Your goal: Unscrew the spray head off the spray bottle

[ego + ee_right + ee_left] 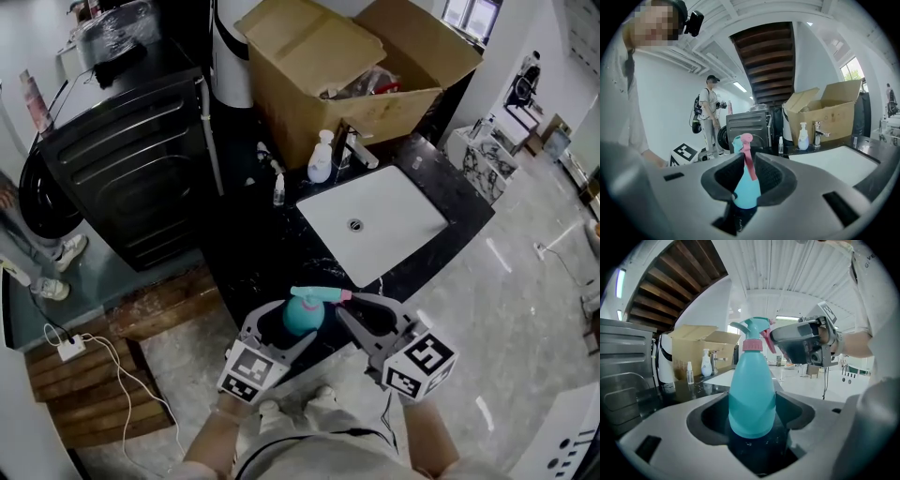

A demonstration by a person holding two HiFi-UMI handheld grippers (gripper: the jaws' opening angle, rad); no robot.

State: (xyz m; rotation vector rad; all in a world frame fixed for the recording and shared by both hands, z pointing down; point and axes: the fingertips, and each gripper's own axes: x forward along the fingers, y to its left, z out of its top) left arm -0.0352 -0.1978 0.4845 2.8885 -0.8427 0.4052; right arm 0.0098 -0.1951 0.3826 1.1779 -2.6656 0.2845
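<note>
A teal spray bottle (302, 317) with a pink collar stands upright on the front edge of the black counter (253, 248). My left gripper (284, 330) holds its lower body from the left, and in the left gripper view both pads press the bottle (752, 394). The teal spray head (317, 295) carries a pink trigger (750, 164). My right gripper (352, 315) comes in from the right, shut on that spray head with the trigger pinched between its pads. In the left gripper view the right gripper (774, 337) sits at the height of the bottle's top.
A white sink (403, 202) with a faucet (354, 148) lies beyond the bottle. A soap pump bottle (320, 157) and a small clear bottle (278, 190) stand by an open cardboard box (328, 66). A black appliance (131, 159) stands left. A person (710, 119) stands behind.
</note>
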